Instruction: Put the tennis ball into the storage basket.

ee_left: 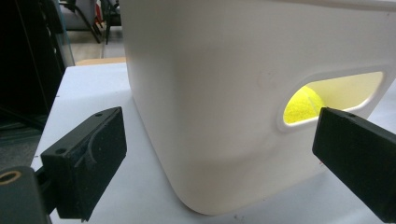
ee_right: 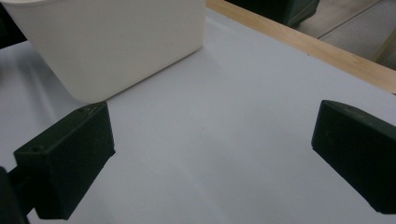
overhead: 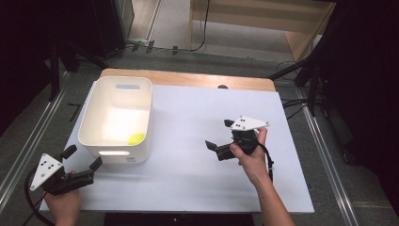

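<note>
A white plastic bin [overhead: 117,89] stands at the left of the white table [overhead: 197,179], and a yellow tennis ball [overhead: 136,138] lies in its near right corner. Through the bin's handle slot in the left gripper view I see the ball [ee_left: 302,105] behind the bin wall [ee_left: 210,93]. My left gripper [overhead: 82,158] is open at the table's near left edge, just short of the bin's near corner, holding nothing. To the right of the bin, my right gripper [overhead: 218,134] is open above bare table, jaws pointing left toward the bin [ee_right: 112,42], empty.
A wooden strip [overhead: 188,79] runs along the table's far edge, also seen as a wooden edge [ee_right: 308,46] in the right gripper view. Metal rails [overhead: 28,141] flank the table. A wooden cabinet [overhead: 263,19] stands behind on the floor, with cables beside it.
</note>
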### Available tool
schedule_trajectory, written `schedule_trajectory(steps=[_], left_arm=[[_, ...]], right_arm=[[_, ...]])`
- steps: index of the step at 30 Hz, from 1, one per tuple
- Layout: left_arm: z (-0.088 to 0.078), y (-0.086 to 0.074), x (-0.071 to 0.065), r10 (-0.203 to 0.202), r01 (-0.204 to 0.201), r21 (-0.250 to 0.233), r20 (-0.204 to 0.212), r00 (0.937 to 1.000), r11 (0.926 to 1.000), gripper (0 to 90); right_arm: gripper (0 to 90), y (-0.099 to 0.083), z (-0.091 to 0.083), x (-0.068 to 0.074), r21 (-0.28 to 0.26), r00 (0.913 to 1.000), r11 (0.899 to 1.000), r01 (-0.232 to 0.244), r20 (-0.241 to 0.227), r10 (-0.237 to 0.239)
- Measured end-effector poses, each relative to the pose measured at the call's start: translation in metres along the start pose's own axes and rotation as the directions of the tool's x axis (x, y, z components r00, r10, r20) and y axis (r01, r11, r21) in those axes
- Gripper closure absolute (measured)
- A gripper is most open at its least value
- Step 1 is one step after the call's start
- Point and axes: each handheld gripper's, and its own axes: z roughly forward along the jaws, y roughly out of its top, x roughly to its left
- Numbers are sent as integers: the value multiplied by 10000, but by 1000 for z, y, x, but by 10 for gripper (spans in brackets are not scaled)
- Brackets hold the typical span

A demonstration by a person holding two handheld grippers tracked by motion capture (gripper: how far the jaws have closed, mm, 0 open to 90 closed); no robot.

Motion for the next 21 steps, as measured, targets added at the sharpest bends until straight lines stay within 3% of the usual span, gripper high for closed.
schedule_trajectory(steps=[21], left_arm=[[1, 0, -1, 42, -42, 12, -41, 10000, 10000, 29]], right_arm=[[0, -35, -25, -15, -265, 9977, 9988, -423, 510, 436]])
